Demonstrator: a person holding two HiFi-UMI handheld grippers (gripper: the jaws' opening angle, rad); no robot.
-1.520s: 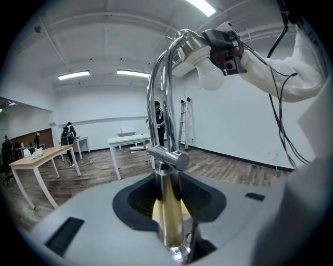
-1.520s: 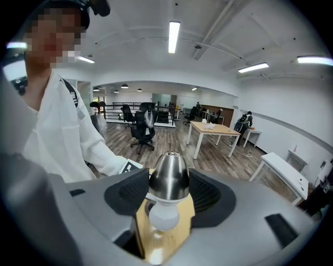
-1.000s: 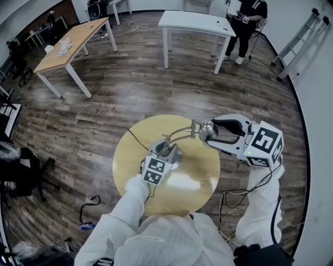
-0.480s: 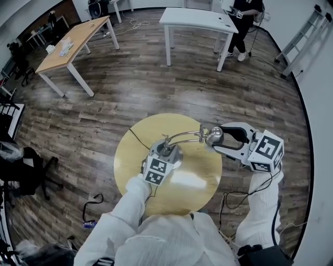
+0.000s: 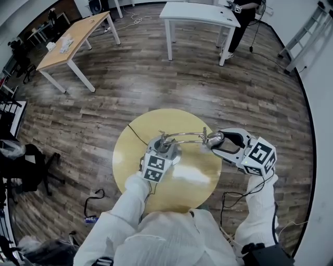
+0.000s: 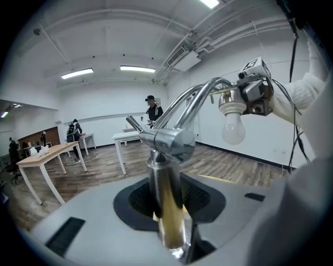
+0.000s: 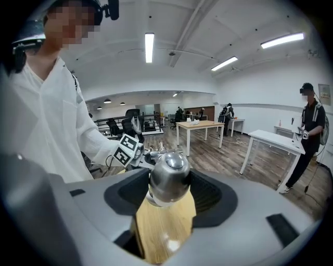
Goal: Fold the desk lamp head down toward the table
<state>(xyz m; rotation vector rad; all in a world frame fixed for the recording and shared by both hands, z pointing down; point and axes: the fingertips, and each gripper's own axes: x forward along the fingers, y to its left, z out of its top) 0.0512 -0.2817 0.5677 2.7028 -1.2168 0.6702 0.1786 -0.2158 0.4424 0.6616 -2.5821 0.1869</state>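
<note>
A chrome desk lamp stands on the round wooden table (image 5: 182,182). My left gripper (image 5: 165,151) is shut on its upright post (image 6: 166,202) just above the base. The lamp's thin double arm (image 5: 184,134) runs nearly level to the right. At the arm's end, my right gripper (image 5: 217,141) is shut on the rounded metal lamp head (image 5: 214,138). In the right gripper view the head (image 7: 168,176) sits between the dark pads over the tabletop. The left gripper view shows the white bulb (image 6: 233,127) hanging down from the head.
A thin black cord (image 5: 136,139) runs off the table's back left edge. On the wood floor beyond are a wooden table (image 5: 75,39), a white table (image 5: 200,13) with a person (image 5: 239,21) beside it, and a ladder (image 5: 307,31). A dark chair (image 5: 21,166) stands at left.
My right gripper has gone down with the lamp head, and the lamp arm has flattened from an arch to nearly level. The left gripper has stayed at the post.
</note>
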